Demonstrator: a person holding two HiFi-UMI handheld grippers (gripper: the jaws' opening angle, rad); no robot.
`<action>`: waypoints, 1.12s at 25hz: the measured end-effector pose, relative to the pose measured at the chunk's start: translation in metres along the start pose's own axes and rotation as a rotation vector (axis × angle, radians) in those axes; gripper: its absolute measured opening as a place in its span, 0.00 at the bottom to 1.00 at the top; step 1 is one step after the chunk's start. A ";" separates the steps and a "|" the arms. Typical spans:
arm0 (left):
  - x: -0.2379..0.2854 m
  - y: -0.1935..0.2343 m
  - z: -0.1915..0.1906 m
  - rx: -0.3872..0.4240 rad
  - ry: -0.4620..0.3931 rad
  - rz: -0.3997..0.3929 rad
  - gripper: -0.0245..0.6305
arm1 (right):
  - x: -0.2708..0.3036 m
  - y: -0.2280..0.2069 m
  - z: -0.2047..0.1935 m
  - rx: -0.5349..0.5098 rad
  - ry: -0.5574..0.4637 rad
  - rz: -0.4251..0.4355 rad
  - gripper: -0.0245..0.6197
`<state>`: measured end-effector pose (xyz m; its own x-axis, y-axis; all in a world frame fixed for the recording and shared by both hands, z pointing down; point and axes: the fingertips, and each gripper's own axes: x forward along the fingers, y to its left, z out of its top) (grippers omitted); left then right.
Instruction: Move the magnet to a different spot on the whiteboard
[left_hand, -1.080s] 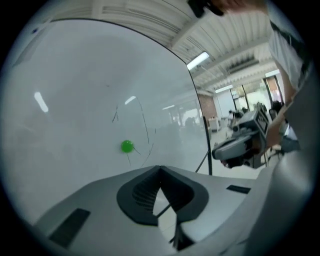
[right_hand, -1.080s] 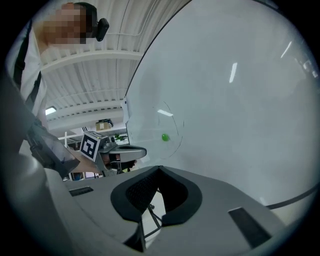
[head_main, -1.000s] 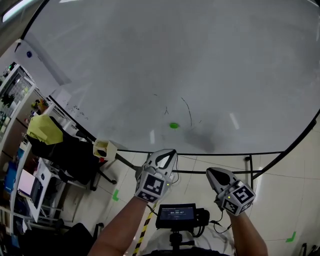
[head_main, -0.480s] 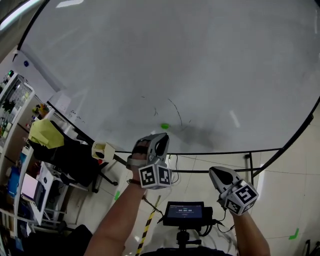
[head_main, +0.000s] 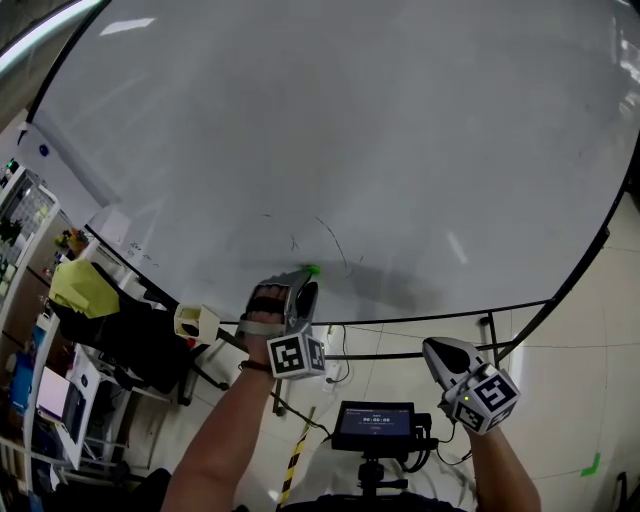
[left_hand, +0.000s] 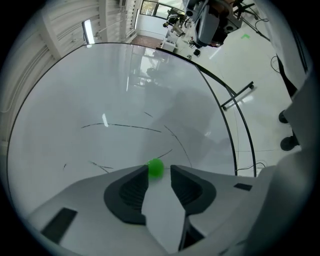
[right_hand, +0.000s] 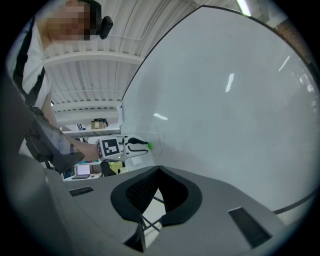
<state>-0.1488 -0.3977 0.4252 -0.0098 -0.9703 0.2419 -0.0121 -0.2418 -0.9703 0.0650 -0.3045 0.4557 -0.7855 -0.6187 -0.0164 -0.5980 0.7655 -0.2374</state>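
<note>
One magnet (left_hand: 155, 168): small, round, bright green, glossy like moulded plastic. It sits low on the whiteboard (head_main: 400, 150), near the bottom edge and among thin dark pen strokes (left_hand: 120, 125).

Handling, as judged:
- Probably light, hard and stiff, held to the board only by its own pull.
- The smooth, rounded sides look slippery, so a pinch high on the dome would likely squirt it out.
- The best hold is across its widest part, on opposite sides and close to the board.
- It should then either lift straight off or slide along the surface.

One whiteboard: large, flat and pale grey-white, with a faint sheen and light reflections. Smudged grey patches lie near the magnet. A thin black frame (head_main: 590, 262) runs round the board.

Two tongs, each of grey plastic with dark ribbed pads:
- Left tongs (left_hand: 159, 170): the jaws have just been opening and now stand apart. The magnet is at their mouth, close against one tip with a clear gap to the other. The pads are not pressing on it.
- Right tongs (right_hand: 158, 169): the jaws are closed tip to tip with nothing between them. They are held well back from the board and away from the magnet.
</note>
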 end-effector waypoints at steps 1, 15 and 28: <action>0.001 0.002 -0.002 -0.002 0.009 0.008 0.27 | 0.000 0.000 0.000 -0.011 0.005 0.001 0.08; 0.011 0.007 0.002 0.014 0.038 0.045 0.30 | 0.028 0.005 0.026 -0.104 0.001 0.064 0.08; 0.008 0.005 0.005 -0.097 0.051 0.090 0.22 | 0.019 -0.004 0.029 -0.114 -0.002 0.047 0.08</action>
<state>-0.1442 -0.4067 0.4220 -0.0657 -0.9855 0.1565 -0.1058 -0.1491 -0.9831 0.0575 -0.3242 0.4279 -0.8129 -0.5818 -0.0268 -0.5748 0.8087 -0.1247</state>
